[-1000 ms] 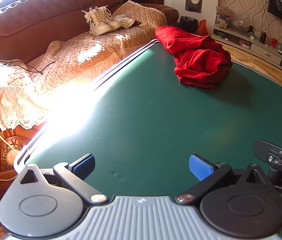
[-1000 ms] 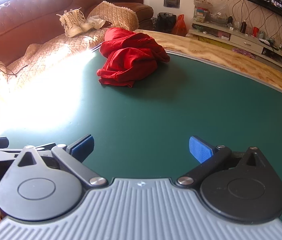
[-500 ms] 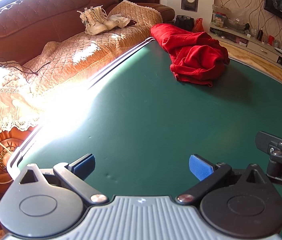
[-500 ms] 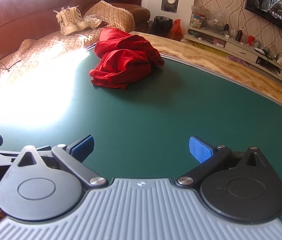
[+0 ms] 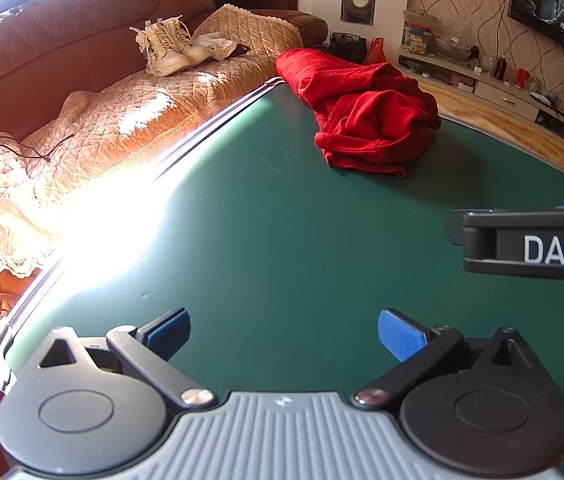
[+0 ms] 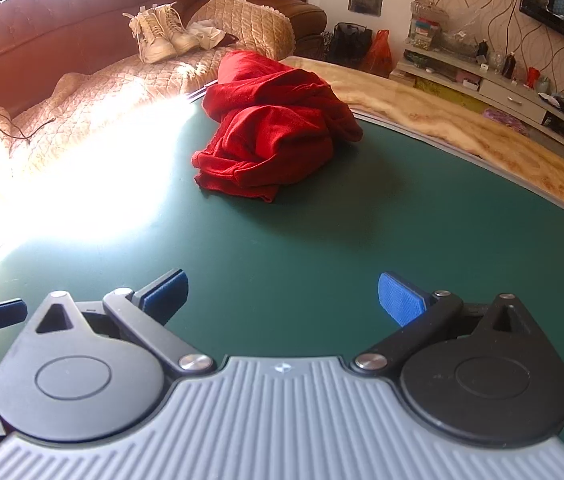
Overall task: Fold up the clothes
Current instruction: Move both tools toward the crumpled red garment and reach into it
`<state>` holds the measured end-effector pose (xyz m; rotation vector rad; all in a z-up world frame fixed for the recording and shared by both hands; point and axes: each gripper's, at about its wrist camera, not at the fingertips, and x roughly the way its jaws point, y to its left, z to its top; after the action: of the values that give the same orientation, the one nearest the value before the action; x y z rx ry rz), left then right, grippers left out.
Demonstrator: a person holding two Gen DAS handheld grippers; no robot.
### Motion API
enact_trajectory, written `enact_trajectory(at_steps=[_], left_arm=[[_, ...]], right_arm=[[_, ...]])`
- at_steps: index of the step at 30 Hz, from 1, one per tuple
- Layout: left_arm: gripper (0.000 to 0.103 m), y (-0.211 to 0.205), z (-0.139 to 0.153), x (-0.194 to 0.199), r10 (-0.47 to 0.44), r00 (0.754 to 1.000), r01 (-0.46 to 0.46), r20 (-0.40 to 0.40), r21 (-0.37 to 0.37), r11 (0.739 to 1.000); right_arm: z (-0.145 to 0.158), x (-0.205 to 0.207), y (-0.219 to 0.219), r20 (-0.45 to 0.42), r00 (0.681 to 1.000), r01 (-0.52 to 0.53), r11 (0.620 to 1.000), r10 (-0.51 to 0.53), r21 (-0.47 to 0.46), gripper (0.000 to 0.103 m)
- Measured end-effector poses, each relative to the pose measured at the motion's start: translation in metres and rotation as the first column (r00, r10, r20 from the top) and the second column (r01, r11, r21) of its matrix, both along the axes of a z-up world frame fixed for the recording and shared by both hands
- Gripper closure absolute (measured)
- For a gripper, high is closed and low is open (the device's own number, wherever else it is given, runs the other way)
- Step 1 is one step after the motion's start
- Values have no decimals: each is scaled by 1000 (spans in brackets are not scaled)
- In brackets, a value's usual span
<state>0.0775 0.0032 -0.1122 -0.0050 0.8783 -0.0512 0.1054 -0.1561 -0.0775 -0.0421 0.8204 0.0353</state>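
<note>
A crumpled red garment (image 5: 366, 120) lies in a heap at the far side of the dark green table (image 5: 273, 240); the right wrist view shows the red garment (image 6: 269, 136) straight ahead on the table (image 6: 402, 240). My left gripper (image 5: 284, 334) is open over bare table, well short of the garment. My right gripper (image 6: 282, 298) is open too, with nothing between its blue pads. A black part of the right gripper (image 5: 530, 240) marked DAS shows at the right edge of the left wrist view. The left gripper's blue pad (image 6: 1, 314) peeks in at the left of the right wrist view.
A brown sofa (image 5: 61, 52) with a quilted cover runs along the table's left edge, with pale boots (image 5: 169, 48) on it. Strong sun glare (image 5: 113, 220) washes out the table's left part. A low cabinet (image 6: 502, 92) and a TV stand at the right.
Both grippers have moved forward toward the red garment, which looks larger and nearer. The right gripper has come further into the left wrist view. Both stay open.
</note>
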Motion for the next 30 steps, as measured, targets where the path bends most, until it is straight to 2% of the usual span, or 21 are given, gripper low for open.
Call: enact_trajectory(at_steps=[5,16,19,23,30], left_arm=[[0,-4,-9,6,-3,1000,3,-21,15,1000],[0,-2,-14,20,9,1000,-8,-25,36,999],[0,1,-12,24,14,1000,-13,-19,39,999],[0,4,-8,29,12,1000,-12,-7,56,998],[0,10,-4,37,19,1000,-19,5,69,997]], right_arm=[[-1,16,7,20,1000,-15,999,16,-51,0],[-9,64,12,30,998,-52,997,54,-54,0],[-10,77,11,29,998,-60,998,61,-26,0],[-13,96,10,15,998,-58,998,58,4,6],[-19,120,11,3,999,-51,998,51,35,10]])
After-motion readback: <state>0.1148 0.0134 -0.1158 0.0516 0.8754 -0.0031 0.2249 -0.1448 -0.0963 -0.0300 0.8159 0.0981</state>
